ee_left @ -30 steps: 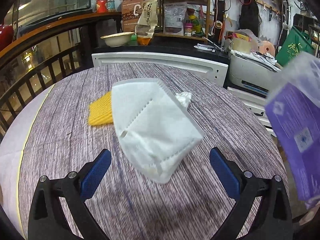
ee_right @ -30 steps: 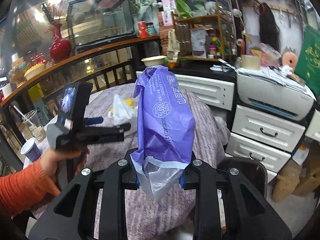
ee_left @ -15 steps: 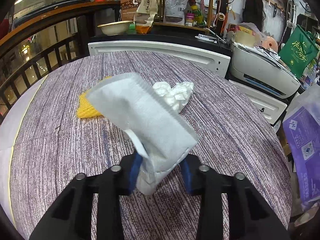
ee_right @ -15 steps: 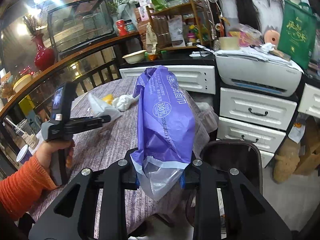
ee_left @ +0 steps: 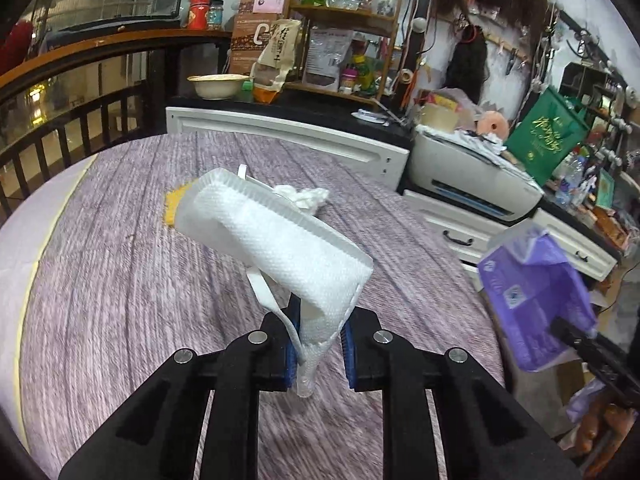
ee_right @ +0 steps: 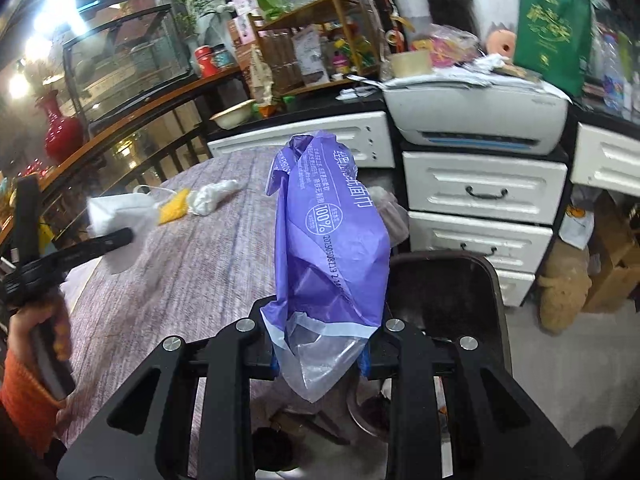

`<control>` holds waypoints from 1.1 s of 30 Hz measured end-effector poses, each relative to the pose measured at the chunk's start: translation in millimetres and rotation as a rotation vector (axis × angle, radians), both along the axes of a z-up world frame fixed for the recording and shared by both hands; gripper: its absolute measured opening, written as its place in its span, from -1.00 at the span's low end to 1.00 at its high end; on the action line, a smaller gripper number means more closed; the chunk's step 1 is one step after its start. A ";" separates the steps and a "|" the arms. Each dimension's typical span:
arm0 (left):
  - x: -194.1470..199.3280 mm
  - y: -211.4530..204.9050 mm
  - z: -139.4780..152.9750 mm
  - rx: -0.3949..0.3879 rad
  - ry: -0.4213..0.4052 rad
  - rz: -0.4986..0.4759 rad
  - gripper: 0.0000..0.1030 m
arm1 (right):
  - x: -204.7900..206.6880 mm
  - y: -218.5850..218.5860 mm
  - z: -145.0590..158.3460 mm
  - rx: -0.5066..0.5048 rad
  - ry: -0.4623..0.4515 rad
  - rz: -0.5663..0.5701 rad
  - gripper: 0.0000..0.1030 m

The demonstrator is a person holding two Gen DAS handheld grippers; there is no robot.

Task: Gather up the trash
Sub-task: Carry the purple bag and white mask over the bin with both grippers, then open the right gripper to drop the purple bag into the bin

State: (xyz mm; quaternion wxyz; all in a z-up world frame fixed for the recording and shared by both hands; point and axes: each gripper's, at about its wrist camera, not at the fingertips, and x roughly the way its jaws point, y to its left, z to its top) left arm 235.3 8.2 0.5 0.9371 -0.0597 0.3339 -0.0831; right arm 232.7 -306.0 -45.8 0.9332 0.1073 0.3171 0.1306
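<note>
My left gripper (ee_left: 319, 350) is shut on a white face mask (ee_left: 280, 236) and holds it up above the purple-grey round table (ee_left: 120, 280). The mask also shows in the right wrist view (ee_right: 116, 216). My right gripper (ee_right: 320, 354) is shut on a purple plastic wrapper (ee_right: 332, 240), held off the table's right edge; it shows in the left wrist view (ee_left: 536, 300). A crumpled white tissue (ee_left: 304, 197) and a yellow piece of trash (ee_left: 174, 204) lie on the table behind the mask, also seen from the right as the tissue (ee_right: 210, 198) and yellow piece (ee_right: 174, 210).
A dark chair (ee_right: 444, 288) stands by the table's right side. White drawers (ee_right: 480, 216) with a printer (ee_right: 476, 120) on top stand behind it. A white cabinet (ee_left: 280, 136) and a railing (ee_left: 60, 120) border the table's far side.
My left gripper closed on the mask and lifted it off the table. My right gripper, still holding the purple wrapper, swung to the right, toward the drawers and chair.
</note>
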 end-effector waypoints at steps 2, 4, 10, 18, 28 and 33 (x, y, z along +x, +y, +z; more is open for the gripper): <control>-7.9 -9.1 2.9 0.002 -0.011 -0.027 -0.65 | -2.9 -7.9 -6.0 0.000 0.013 -0.023 -0.47; -15.3 -19.0 5.4 -0.005 -0.021 -0.058 -0.65 | -5.4 -14.2 -10.4 0.001 0.024 -0.041 -0.47; -33.0 -51.3 8.1 -0.035 -0.031 -0.150 -0.65 | -9.9 -38.9 -27.4 0.003 0.067 -0.106 -0.47; -40.3 -99.5 7.5 -0.043 -0.040 -0.241 -0.65 | 4.2 -58.1 -61.7 -0.013 0.139 -0.149 -0.47; -42.6 -144.3 -0.1 -0.029 -0.022 -0.330 -0.65 | 43.1 -72.1 -124.1 -0.053 0.258 -0.228 -0.17; -43.1 -160.5 -7.8 -0.021 -0.001 -0.363 -0.65 | 41.9 -73.7 -138.3 -0.057 0.274 -0.250 0.40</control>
